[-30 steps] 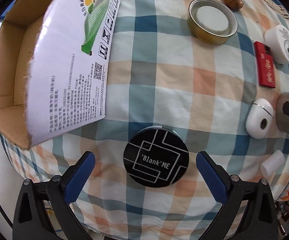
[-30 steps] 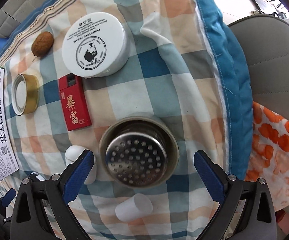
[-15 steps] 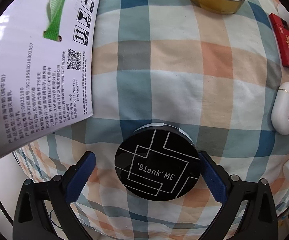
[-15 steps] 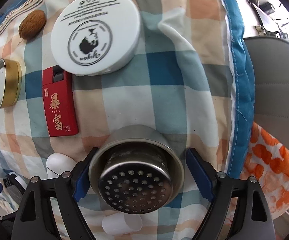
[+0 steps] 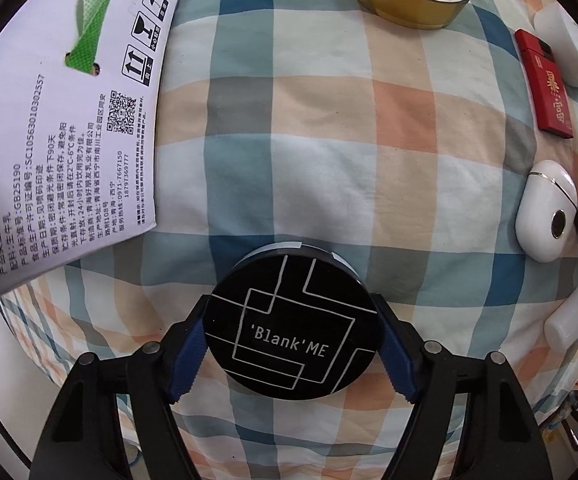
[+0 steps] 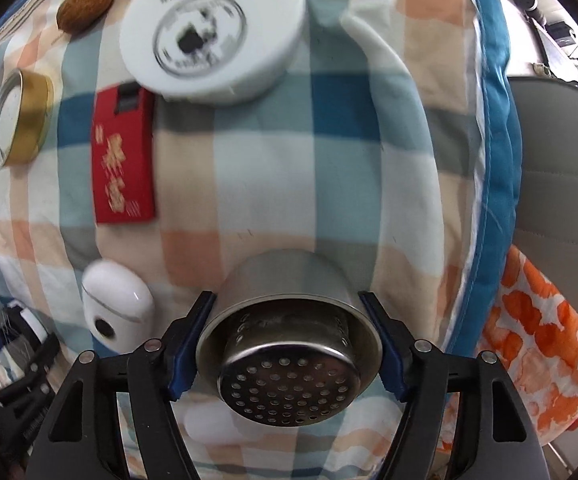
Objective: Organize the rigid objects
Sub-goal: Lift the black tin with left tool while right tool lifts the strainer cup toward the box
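My left gripper [image 5: 291, 344] is shut on a round black tin [image 5: 291, 324] marked 'Blank'ME, its blue pads pressed on both sides, on the checked cloth [image 5: 329, 140]. My right gripper [image 6: 289, 344] is shut on a steel strainer cup [image 6: 289, 344] with a perforated bottom that faces the camera, tilted off the cloth. A white earbud case [image 6: 115, 310], a red lighter [image 6: 123, 152], a gold tin lid [image 6: 19, 114], a white cream jar [image 6: 213, 36] and a walnut [image 6: 85, 6] lie on the cloth.
A white printed cardboard box [image 5: 61, 120] stands at the left of the cloth. A small white bottle [image 5: 571, 316] lies at the right edge in the left wrist view. A grey chair [image 6: 561, 184] and orange patterned fabric [image 6: 537, 344] lie beyond the blue cushion edge.
Both grippers moved forward and closed: the left onto the black tin, the right onto the steel strainer cup, which now tilts up off the cloth.
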`<state>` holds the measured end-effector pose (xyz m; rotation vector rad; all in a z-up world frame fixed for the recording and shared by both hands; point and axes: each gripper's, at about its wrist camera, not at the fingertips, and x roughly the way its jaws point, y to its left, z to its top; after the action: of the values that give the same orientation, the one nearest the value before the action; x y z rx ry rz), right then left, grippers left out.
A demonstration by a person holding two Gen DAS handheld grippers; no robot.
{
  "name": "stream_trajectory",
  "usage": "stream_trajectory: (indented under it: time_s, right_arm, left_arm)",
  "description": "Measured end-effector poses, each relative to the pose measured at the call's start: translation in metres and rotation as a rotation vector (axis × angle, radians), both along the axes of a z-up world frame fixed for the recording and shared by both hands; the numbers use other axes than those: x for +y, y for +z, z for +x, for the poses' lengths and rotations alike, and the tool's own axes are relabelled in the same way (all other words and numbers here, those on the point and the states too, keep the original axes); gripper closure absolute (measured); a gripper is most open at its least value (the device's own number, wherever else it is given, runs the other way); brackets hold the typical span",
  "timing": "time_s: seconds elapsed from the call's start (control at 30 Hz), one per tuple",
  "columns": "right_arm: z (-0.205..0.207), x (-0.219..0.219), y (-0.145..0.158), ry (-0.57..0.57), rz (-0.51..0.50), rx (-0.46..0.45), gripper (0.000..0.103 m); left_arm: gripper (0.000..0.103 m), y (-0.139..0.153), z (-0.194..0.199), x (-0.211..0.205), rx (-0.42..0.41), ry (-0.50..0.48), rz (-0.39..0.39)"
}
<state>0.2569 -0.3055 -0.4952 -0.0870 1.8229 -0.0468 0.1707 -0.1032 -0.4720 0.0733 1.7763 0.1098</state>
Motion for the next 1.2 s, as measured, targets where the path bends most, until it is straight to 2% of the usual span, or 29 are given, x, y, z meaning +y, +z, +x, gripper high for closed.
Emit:
stream_trajectory:
  time_s: [0.1, 0.27, 0.43, 0.57, 0.77, 0.83, 0.97, 1.07, 1.17, 1.2]
  right_arm:
    - [-0.019, -0.008, -0.009, -0.025, 0.023, 0.035, 0.029]
    - [-0.051, -0.007, -0.024, -0.05, 0.062, 0.071, 0.029]
    - [-0.068, 0.003, -0.037, -0.076, 0.076, 0.071, 0.029]
    - [-0.079, 0.006, -0.041, -0.111, 0.091, 0.063, 0.028]
    - [-0.101, 0.007, -0.059, -0.184, 0.138, 0.074, 0.026]
    - [-0.102, -0.005, -0.068, -0.201, 0.136, 0.056, 0.026]
    - [-0.118, 0.011, -0.09, -0.194, 0.109, 0.037, 0.026]
    - [-0.13, 0.022, -0.098, -0.178, 0.08, 0.025, 0.031]
    - [-0.142, 0.035, -0.098, -0.173, 0.073, 0.022, 0.031]
    - [-0.15, 0.036, -0.087, -0.171, 0.076, 0.019, 0.032]
  left_arm:
    - [0.029, 0.001, -0.011, -0.001, -0.003, 0.001, -0.029]
    - [0.029, -0.003, -0.025, -0.031, -0.018, -0.07, -0.067]
    - [0.029, -0.015, -0.023, -0.053, -0.041, -0.121, -0.092]
    - [0.029, -0.029, -0.018, -0.053, -0.027, -0.112, -0.106]
    - [0.025, -0.046, -0.026, -0.027, 0.024, -0.051, -0.167]
    - [0.025, -0.052, -0.035, -0.024, 0.025, -0.054, -0.165]
    - [0.025, -0.058, -0.043, -0.02, 0.013, -0.072, -0.144]
    - [0.03, -0.051, -0.041, -0.041, -0.01, -0.088, -0.124]
    - [0.03, -0.051, -0.046, -0.043, -0.03, -0.101, -0.115]
    - [0.03, -0.05, -0.048, -0.043, -0.037, -0.104, -0.114]
